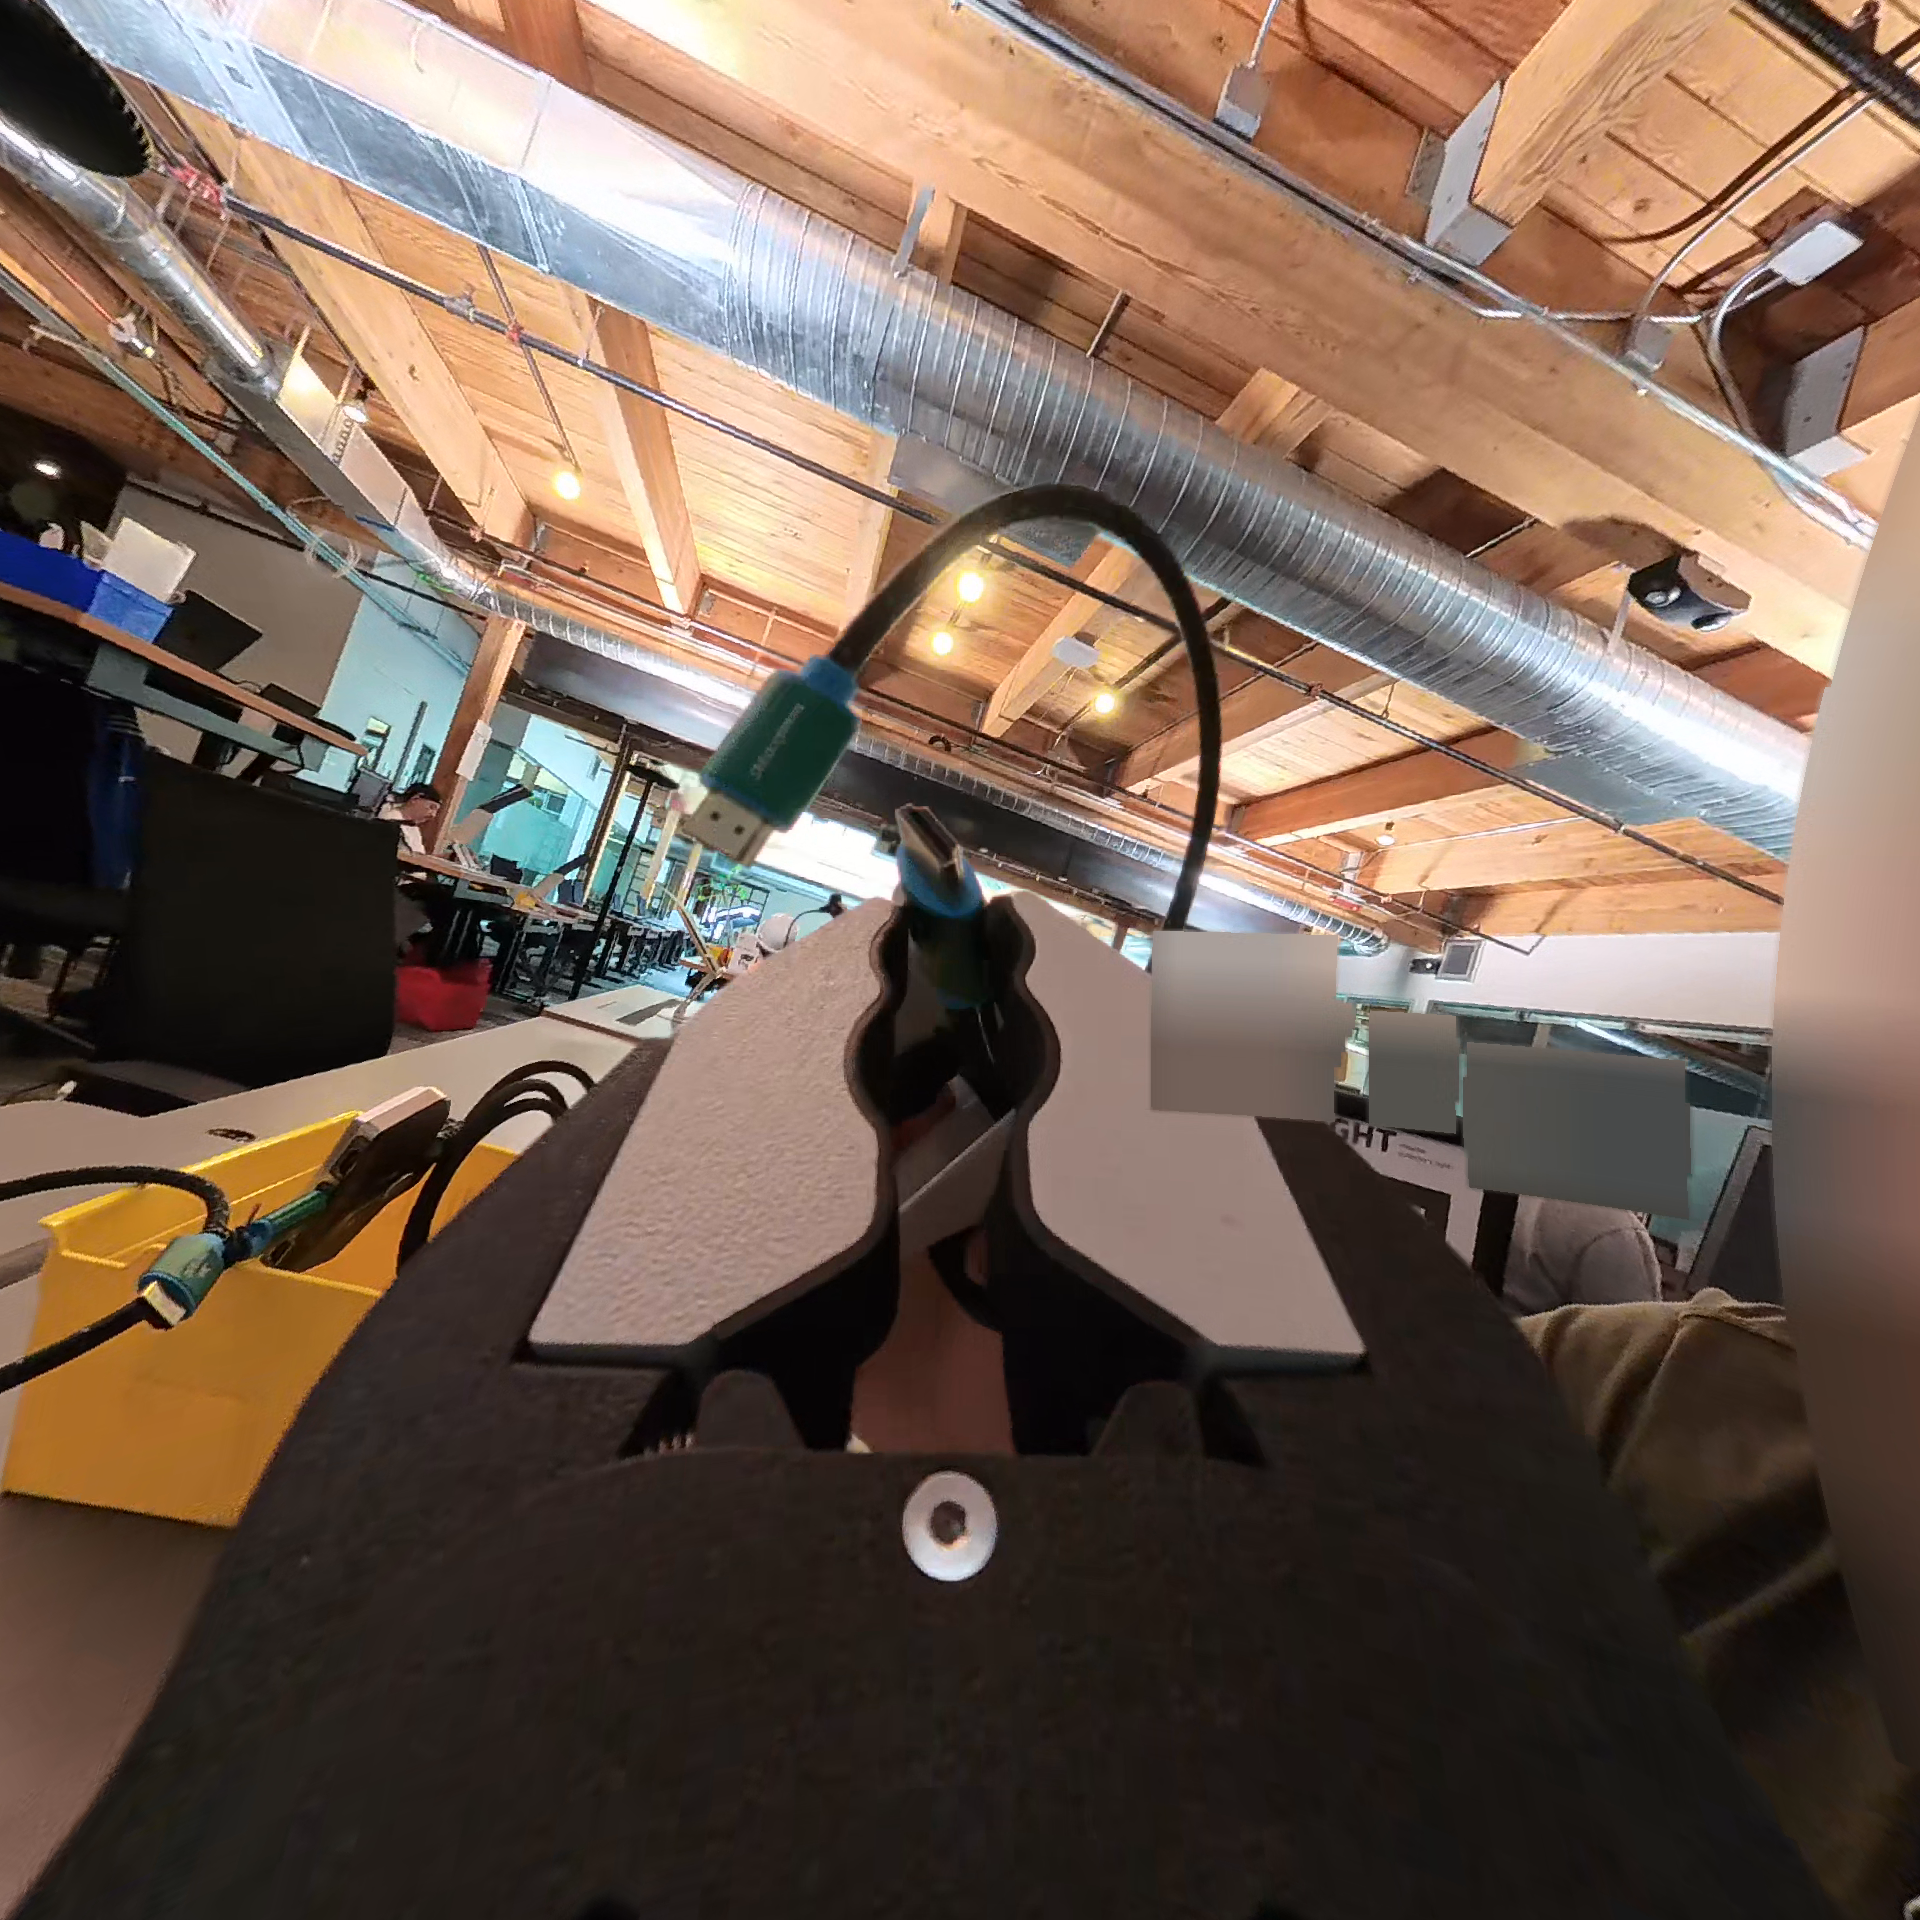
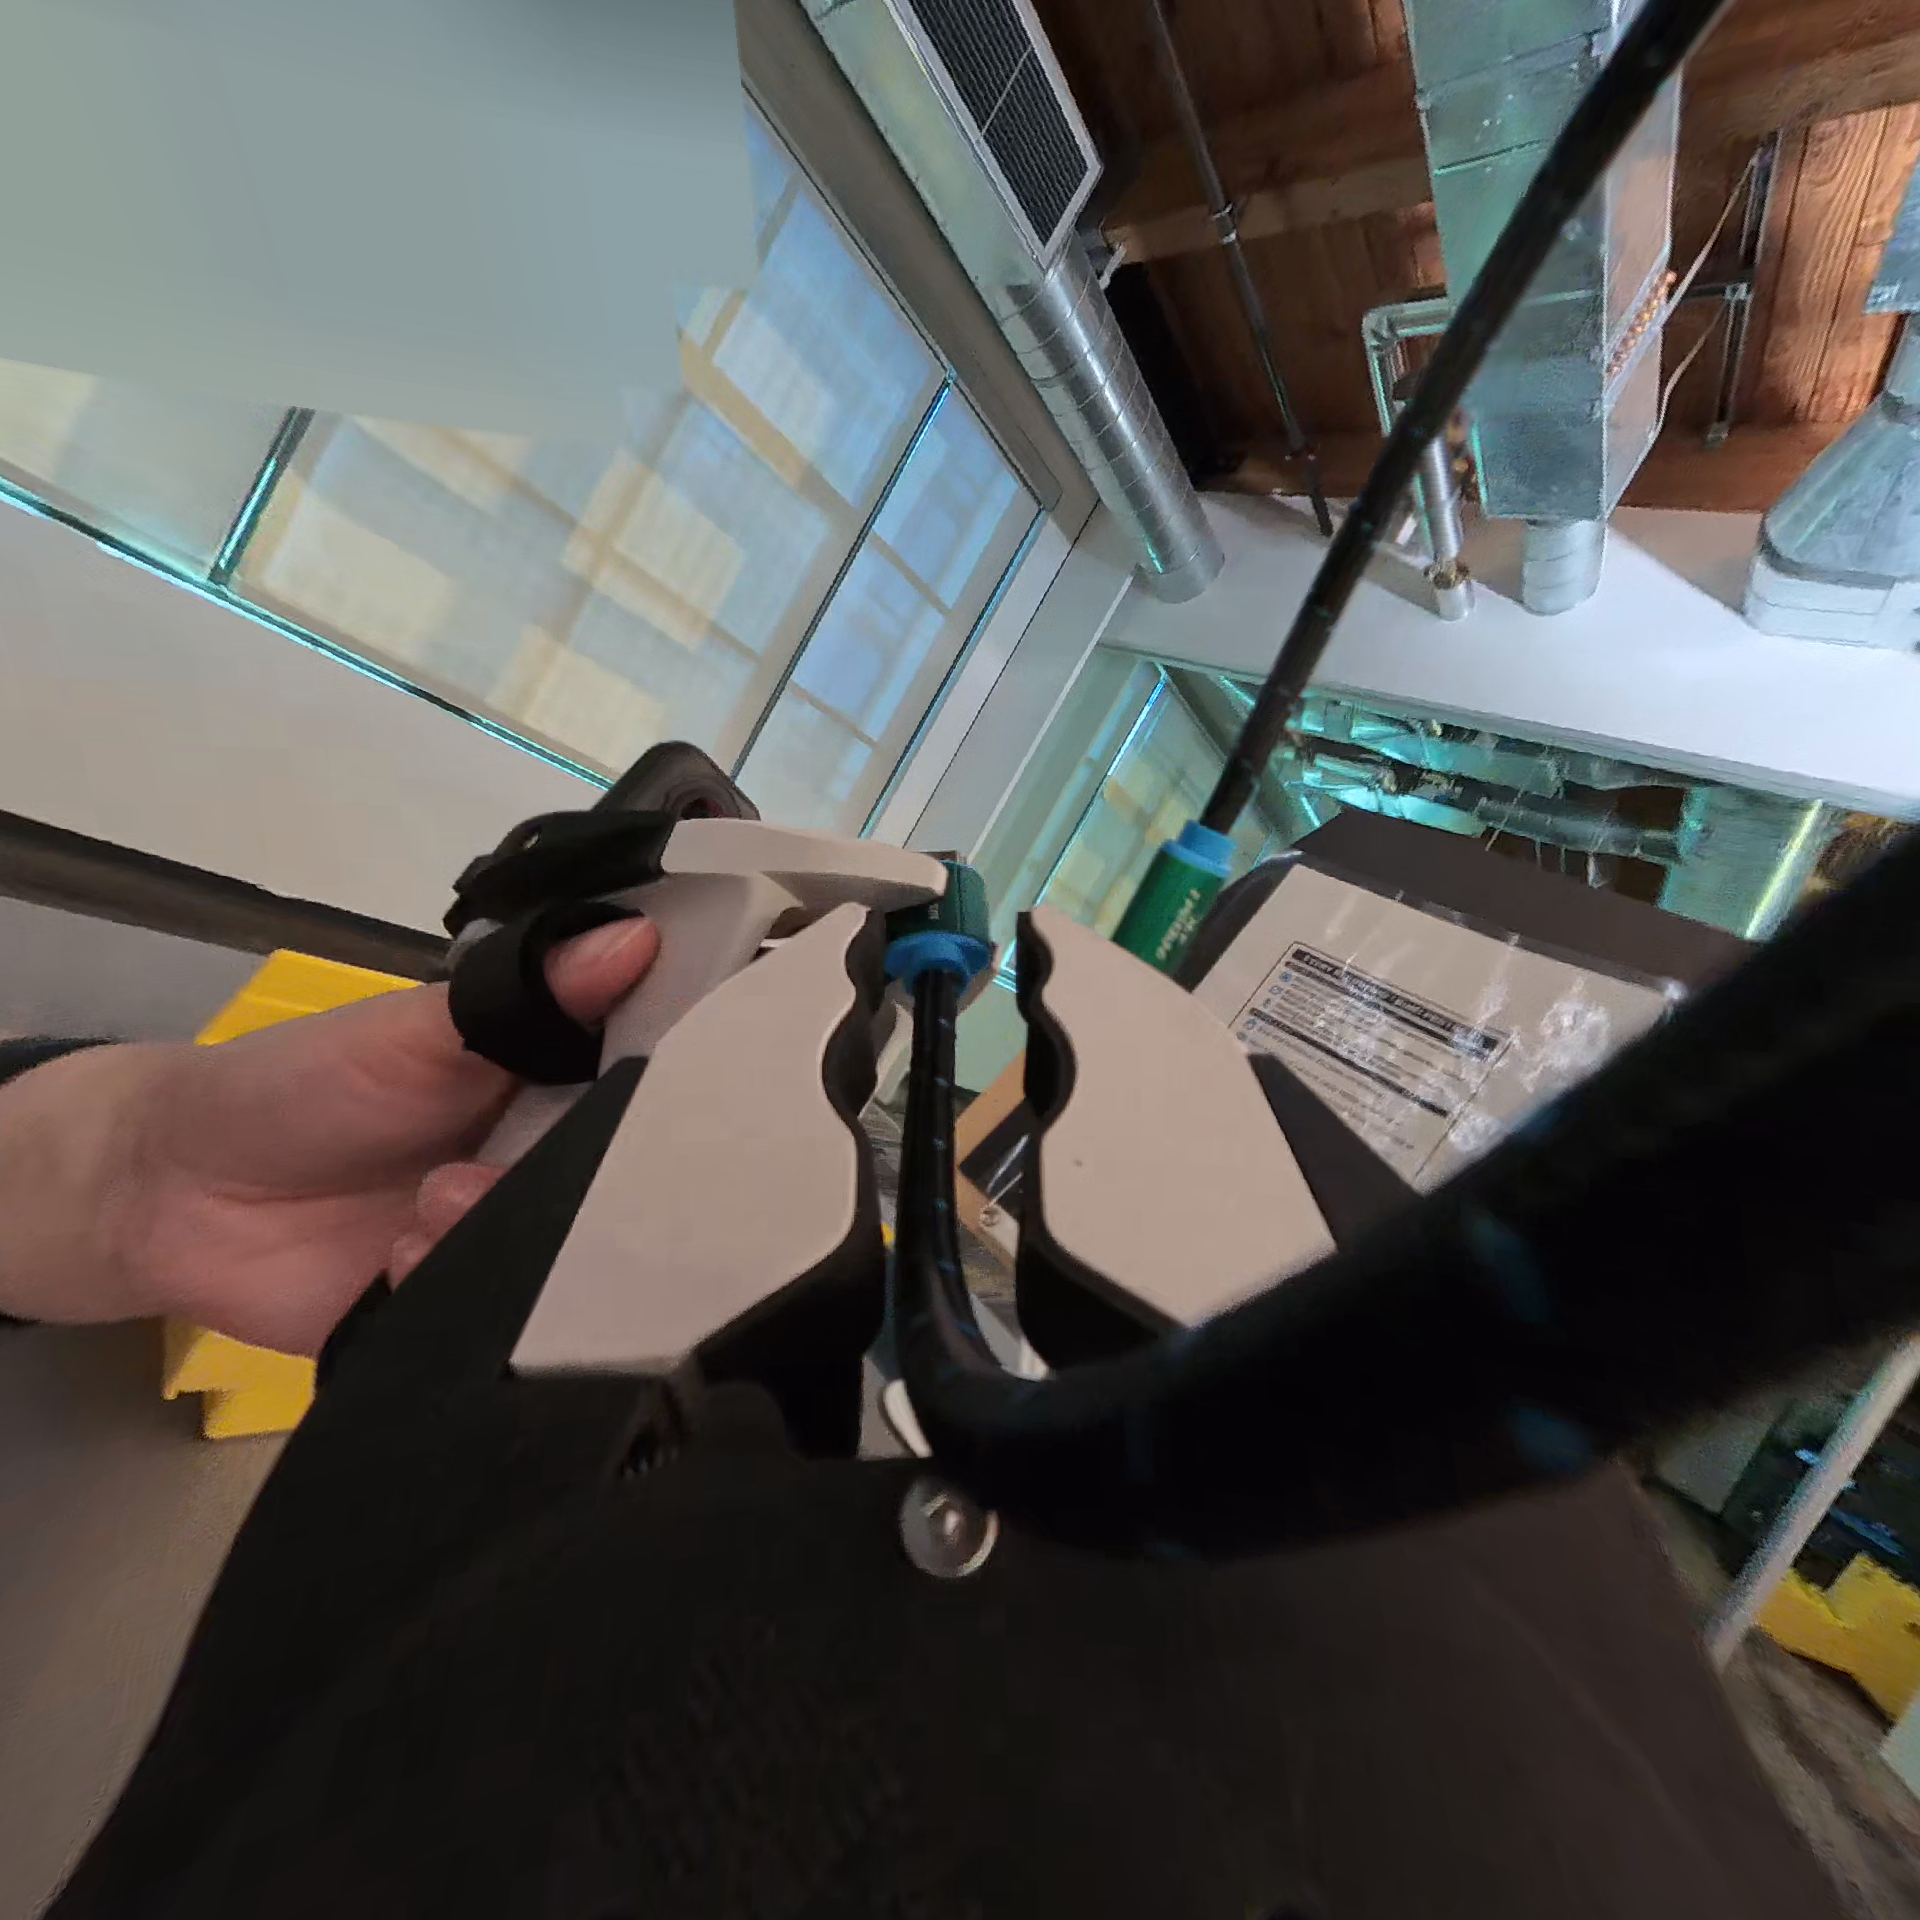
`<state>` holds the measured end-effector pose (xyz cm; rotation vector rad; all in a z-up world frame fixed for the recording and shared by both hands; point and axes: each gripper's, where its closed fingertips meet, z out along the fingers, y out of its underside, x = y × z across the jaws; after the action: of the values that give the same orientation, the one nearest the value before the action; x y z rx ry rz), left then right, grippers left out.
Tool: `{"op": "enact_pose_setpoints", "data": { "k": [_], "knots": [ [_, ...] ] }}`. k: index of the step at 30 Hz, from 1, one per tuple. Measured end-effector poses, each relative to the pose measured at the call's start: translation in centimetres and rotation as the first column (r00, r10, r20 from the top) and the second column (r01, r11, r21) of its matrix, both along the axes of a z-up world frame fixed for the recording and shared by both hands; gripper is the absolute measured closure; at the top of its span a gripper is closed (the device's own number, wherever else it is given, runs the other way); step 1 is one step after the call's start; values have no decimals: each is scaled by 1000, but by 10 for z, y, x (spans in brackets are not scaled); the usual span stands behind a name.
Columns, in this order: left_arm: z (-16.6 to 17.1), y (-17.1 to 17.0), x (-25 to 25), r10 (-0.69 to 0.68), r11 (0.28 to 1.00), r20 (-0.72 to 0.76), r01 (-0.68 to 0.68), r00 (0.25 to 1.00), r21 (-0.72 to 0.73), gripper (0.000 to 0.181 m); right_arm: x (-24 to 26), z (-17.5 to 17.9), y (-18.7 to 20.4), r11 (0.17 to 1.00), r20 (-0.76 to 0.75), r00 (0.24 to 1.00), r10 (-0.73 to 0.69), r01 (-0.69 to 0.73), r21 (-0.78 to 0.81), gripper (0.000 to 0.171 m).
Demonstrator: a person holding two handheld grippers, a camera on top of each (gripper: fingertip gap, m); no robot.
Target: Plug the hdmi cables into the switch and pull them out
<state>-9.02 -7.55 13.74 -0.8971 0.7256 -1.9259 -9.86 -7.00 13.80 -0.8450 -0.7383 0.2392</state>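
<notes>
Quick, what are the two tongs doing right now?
Left tongs: shut on an HDMI plug.
Right tongs: open, the black cable running between them, not pinched.

This is an open-plan office or lab in a converted industrial loft. The ceiling is bare timber planks and heavy beams, crossed by a long ribbed metal air duct, thin pipes and small round lamps. Farther back stand rows of desks with equipment, and a seated person works at one. A yellow plastic bin holding cables sits on the near pale surface. The right wrist view shows tall glass partition panes, a ventilation grille and more ductwork.
</notes>
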Motion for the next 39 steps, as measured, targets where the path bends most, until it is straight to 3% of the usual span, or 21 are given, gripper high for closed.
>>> {"op": "enact_pose_setpoints", "data": {
  "k": [1,6,11,15,24,29,34,39],
  "knots": [
    [0,-1,0,-4,1000,4,4,1000,-4,168,0,0,-1,1000,19,1000,-16,15,23,146],
    [0,1,-1,-17,1000,8,17,1000,-23,167,-4,-5,0,988,154,981,-121,103,117,146],
    [1,-5,1,-21,1000,9,21,1000,6,168,0,-9,9,987,129,980,-152,144,71,147],
    [1,-16,6,-41,999,6,41,999,21,168,1,0,-11,979,74,991,-110,95,182,150],
    [-2,-9,5,-49,999,4,49,999,-10,168,1,-4,-4,984,136,981,-139,122,129,150],
    [1,-6,4,-49,998,-90,52,995,30,162,5,0,-7,979,201,969,-146,112,170,150],
    [-7,-8,9,6,994,-239,20,971,106,168,7,-4,-5,967,278,942,-185,125,221,150],
    [-7,-4,10,-44,999,-214,45,976,1,170,9,-5,-1,965,235,950,-206,157,209,149]
  ]
}}
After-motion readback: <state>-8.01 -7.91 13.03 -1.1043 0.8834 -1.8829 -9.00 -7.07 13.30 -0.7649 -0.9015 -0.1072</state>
